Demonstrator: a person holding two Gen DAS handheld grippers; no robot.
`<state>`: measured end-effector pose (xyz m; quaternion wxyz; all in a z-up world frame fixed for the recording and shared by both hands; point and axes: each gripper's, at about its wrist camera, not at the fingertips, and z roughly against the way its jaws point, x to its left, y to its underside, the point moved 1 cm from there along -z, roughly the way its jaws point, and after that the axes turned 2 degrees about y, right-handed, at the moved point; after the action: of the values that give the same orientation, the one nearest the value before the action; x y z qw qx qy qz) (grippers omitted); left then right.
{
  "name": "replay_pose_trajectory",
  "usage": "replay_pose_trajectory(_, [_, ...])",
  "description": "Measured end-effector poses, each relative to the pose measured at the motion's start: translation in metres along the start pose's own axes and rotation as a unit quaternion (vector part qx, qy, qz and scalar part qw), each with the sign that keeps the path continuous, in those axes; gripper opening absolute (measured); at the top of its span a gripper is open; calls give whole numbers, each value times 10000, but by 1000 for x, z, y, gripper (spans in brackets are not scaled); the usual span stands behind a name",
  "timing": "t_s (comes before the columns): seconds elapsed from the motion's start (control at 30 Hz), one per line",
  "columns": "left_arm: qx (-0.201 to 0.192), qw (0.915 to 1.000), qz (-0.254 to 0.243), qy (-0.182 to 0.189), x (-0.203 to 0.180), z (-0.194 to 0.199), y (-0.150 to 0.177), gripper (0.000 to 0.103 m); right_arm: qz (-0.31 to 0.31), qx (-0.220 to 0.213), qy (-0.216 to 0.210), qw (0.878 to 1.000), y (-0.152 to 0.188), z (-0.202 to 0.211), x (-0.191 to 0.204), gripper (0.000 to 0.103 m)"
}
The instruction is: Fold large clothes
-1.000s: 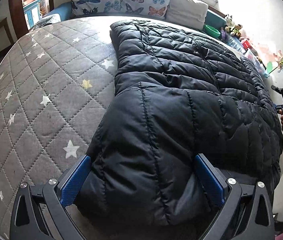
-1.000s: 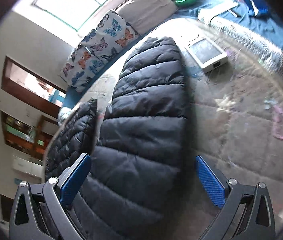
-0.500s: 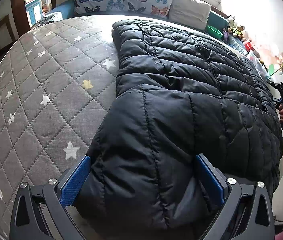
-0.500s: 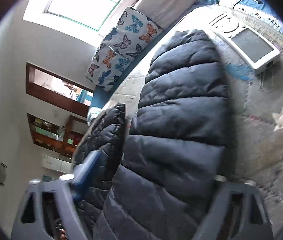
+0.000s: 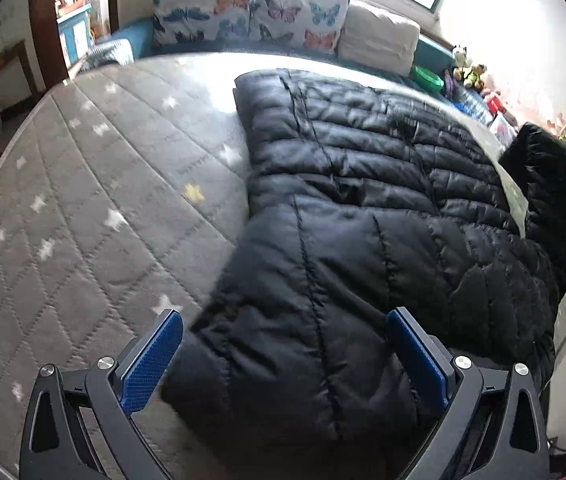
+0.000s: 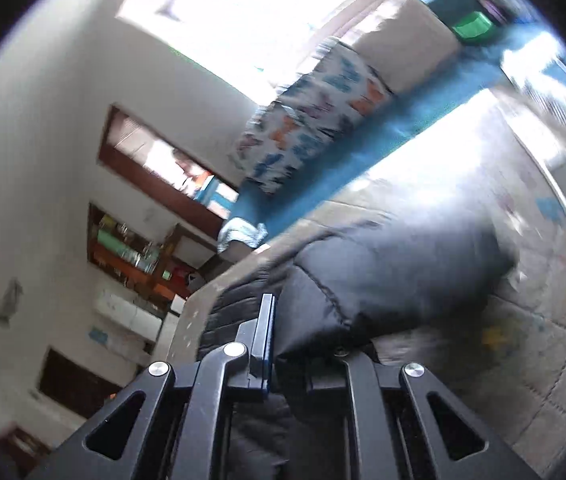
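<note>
In the left wrist view, the left gripper [image 5: 283, 354] is being held with its jaws wide apart; the blue pads [image 5: 151, 364] are standing on either side of the near fold of the black puffer jacket [image 5: 363, 208], and whether they are touching the fabric cannot be told; nothing is being clamped. The jacket is lying spread over the right half of the grey star-quilted mattress [image 5: 83, 208], with butterfly cushions [image 5: 251, 12] behind it; at the far right edge a flap of the jacket [image 5: 543, 176] is being lifted off the mattress, where only a sliver of the right gripper's body is being shown.

In the right wrist view, the right gripper [image 6: 279, 344] is being seen with its jaws brought together and clamped on a fold of the jacket [image 6: 383, 280]; the closing has just been happening, with the fabric between the jaws; the one visible blue pad [image 6: 269, 340] is being pressed against the padded cloth, which is bulging out beyond it above the mattress [image 6: 543, 340]; the frame is blurred.
</note>
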<state>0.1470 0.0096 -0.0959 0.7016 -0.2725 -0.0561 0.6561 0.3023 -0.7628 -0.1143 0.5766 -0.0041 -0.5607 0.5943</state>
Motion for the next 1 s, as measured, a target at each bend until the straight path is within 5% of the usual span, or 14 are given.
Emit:
replay_pose_trajectory(0.17, [-511, 9983, 88, 253, 14, 39, 3, 103, 1375, 57, 13, 9905, 40, 3, 110, 14])
replay_pose_trajectory(0.3, [-751, 9962, 90, 438, 24, 64, 9, 103, 2737, 342, 658, 9589, 108, -32, 179, 14])
replay_pose_trajectory(0.5, [-1033, 9927, 1, 622, 37, 94, 24, 103, 4026, 1352, 1711, 8890, 228, -107, 207, 15])
replay_pose_trajectory(0.6, [-1153, 9906, -68, 727, 38, 107, 30, 103, 4501, 1468, 2073, 8561, 270, -122, 205, 42])
replay_pose_trajectory(0.67, [-1268, 9886, -156, 792, 35, 118, 32, 103, 4976, 1363, 2344, 8239, 291, -128, 211, 64])
replay_pose_trajectory(0.73, [-1386, 9861, -263, 872, 27, 128, 31, 103, 5479, 1240, 2678, 7827, 310, -136, 220, 68])
replay_pose_trajectory(0.77, [-1451, 9844, -341, 936, 22, 134, 29, 103, 5821, 1210, 2856, 7517, 320, -138, 223, 68])
replay_pose_trajectory(0.8, [-1525, 9824, -431, 991, 16, 141, 28, 103, 5955, 1228, 2861, 7406, 324, -137, 224, 68])
replay_pose_trajectory(0.9, [-1718, 9776, -655, 1030, 5, 157, 26, 103, 5648, 1283, 2750, 7674, 304, -130, 225, 68])
replay_pose_trajectory(1.0, [-1763, 9772, -723, 938, 2, 167, 25, 103, 4828, 1517, 2273, 8320, 272, -116, 223, 68])
